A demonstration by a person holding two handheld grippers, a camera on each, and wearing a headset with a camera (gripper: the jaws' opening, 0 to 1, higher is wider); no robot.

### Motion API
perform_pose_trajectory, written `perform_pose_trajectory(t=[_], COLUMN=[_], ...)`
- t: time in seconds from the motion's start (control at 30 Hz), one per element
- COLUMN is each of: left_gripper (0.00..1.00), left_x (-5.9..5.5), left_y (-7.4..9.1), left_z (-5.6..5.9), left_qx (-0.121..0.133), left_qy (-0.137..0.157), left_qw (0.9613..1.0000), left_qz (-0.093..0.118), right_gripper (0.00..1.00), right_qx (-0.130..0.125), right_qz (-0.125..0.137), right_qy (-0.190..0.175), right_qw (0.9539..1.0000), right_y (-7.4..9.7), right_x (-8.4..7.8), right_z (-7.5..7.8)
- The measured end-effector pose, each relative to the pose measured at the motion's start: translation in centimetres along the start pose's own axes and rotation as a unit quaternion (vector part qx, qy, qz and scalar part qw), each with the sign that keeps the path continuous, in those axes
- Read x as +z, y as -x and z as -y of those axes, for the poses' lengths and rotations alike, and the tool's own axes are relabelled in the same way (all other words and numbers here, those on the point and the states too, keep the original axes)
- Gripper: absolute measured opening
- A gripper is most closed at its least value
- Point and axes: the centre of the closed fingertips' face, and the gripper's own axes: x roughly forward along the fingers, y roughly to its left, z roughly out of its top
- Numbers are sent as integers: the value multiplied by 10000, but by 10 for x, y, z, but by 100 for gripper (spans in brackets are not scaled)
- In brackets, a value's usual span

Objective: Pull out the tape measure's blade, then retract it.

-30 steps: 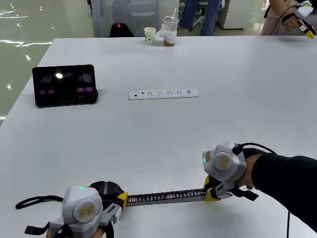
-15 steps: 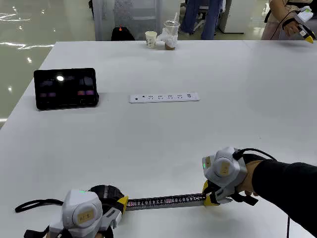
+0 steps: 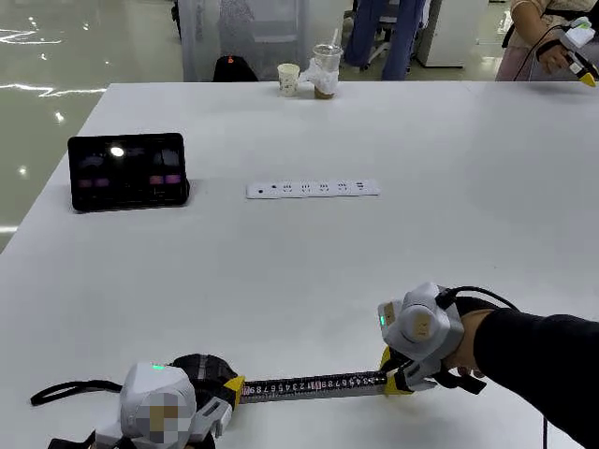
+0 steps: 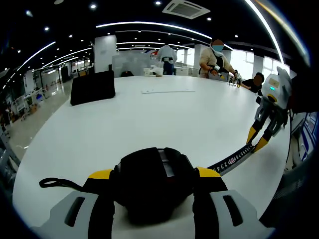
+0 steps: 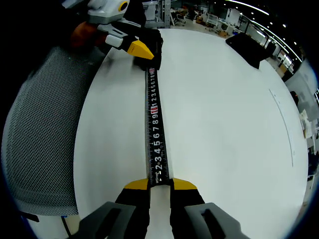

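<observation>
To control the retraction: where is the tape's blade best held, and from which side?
Hold the blade at its free end, coming along its length from opposite the case. It lies flat and straight, so jaws across its narrow width, as the right gripper has them, probably follow it back easily.

At the bottom left of the head view, the lower edge cuts off the left gripper (image 3: 223, 391), and its body covers the near part of the tape measure case (image 3: 201, 365). In the right gripper view we lose the tip of the blade (image 5: 155, 134) between the closed jaws of the right gripper (image 5: 160, 185). A person (image 3: 529, 42) at the head view's upper right corner is cropped. We cannot read the tablet (image 3: 128, 171) screen.
</observation>
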Motion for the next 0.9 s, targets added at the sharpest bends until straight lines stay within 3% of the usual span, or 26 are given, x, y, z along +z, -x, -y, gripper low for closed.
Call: perform_pose_trajectory(t=[0.9], left_gripper=[58], left_x=[0], left_y=[1], left_z=[0], left_qx=[-8], left_qy=[-4], left_qw=[10000], left_qz=[8], right_gripper=[12], right_qx=[-22], right_qz=[119], right_qy=[-83], right_qw=[9999], right_y=[-4], right_x=[13], right_z=[0])
